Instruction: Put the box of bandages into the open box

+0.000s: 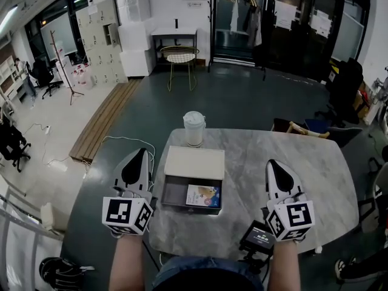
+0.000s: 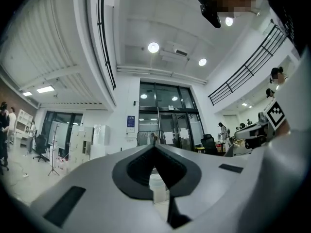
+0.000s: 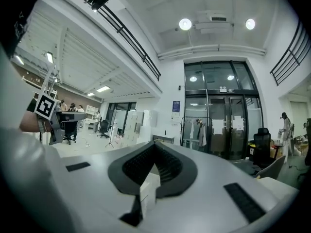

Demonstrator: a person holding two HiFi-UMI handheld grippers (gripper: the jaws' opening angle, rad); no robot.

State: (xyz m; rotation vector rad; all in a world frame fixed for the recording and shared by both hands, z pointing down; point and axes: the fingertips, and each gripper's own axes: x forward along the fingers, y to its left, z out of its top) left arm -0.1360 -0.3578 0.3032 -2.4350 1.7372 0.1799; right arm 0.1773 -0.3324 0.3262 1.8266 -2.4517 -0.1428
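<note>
The open grey box [image 1: 172, 193] sits on the marble table [image 1: 315, 174], its pale lid [image 1: 194, 162] propped behind it. The box of bandages [image 1: 204, 196], with a colourful printed face, lies inside the open box at its right side. My left gripper [image 1: 144, 151] hovers just left of the box, over the table's left edge, shut with nothing in it. My right gripper [image 1: 270, 162] is held to the right of the box, also shut and empty. In the left gripper view the jaws [image 2: 155, 147] meet at the tips; in the right gripper view [image 3: 155, 143] they do too.
A white lidded cup [image 1: 194, 128] stands at the table's far edge behind the box. A black device [image 1: 260, 237] sits at the near edge by my right hand. Chairs stand beyond the table's right side.
</note>
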